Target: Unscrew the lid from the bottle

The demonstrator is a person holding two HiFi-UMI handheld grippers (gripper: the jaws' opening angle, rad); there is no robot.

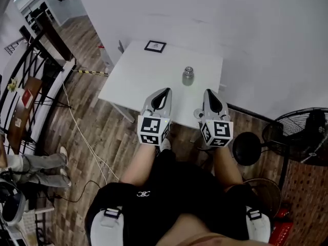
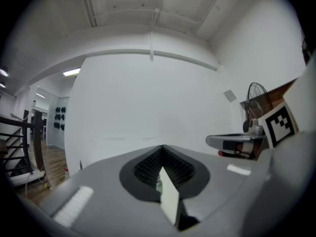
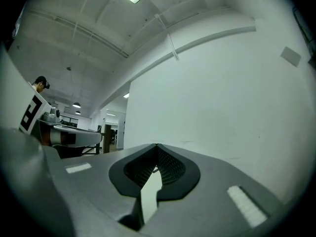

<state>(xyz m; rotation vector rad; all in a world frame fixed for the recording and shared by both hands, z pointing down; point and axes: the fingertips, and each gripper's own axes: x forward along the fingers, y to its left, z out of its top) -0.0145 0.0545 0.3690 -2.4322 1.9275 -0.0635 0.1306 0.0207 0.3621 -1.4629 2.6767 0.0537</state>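
So both grippers are fully pressed together here with nothing in them. In its own view the left gripper [image 2: 162, 150] has its grey jaws meeting at a point with the ribbed black pads flat against each other. The right gripper [image 3: 157, 148] looks the same, tips touching and nothing pinched. From the head view, the left gripper [image 1: 163, 95] and right gripper [image 1: 213, 99] sit side by side over the near edge of the white square surface [image 1: 138, 76], both pointing away from the person. The small silvery metal bottle [image 1: 188, 77] stands upright on that surface, a bit ahead of the tips and roughly in line with the gap between the two grippers, a little nearer the right one and clear of both. Its lid [image 1: 188, 69] is on top, neither gripper touching it.
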